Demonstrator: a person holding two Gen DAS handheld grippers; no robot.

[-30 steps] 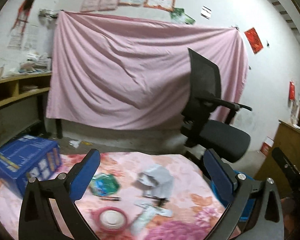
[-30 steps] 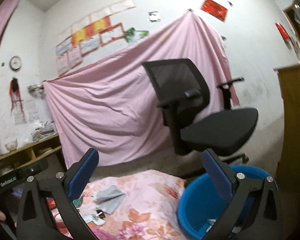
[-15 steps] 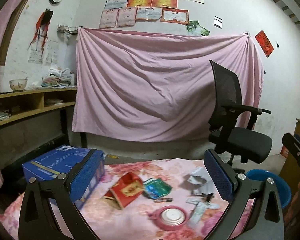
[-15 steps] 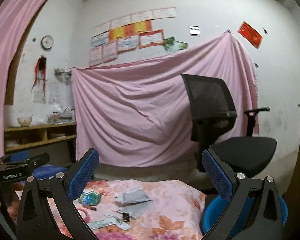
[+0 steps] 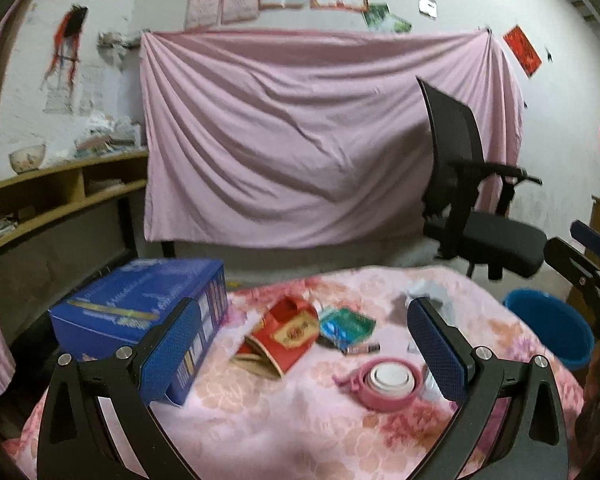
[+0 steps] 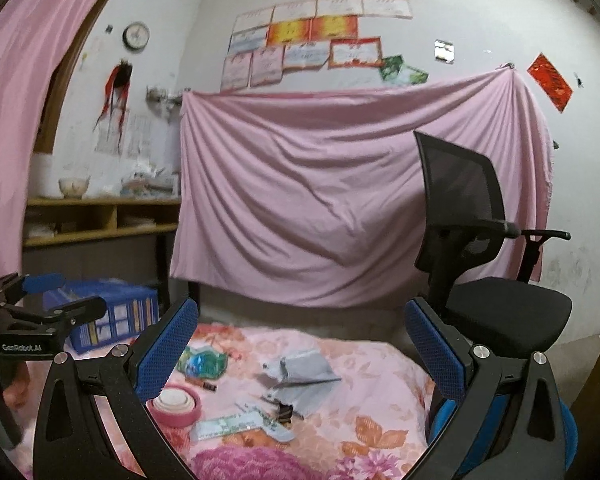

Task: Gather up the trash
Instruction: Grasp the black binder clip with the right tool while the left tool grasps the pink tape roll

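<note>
Both the left gripper (image 5: 302,344) and right gripper (image 6: 300,346) hang above the table (image 5: 284,432), jaws spread and empty. Trash, a red packet (image 5: 286,334) and grey wrapper (image 6: 300,374), lies beside the pink lid (image 5: 386,380). The bin (image 5: 550,330) stands off the table's right edge, so flimsy wrappers may slip from a shallow pinch on the way over.
</note>
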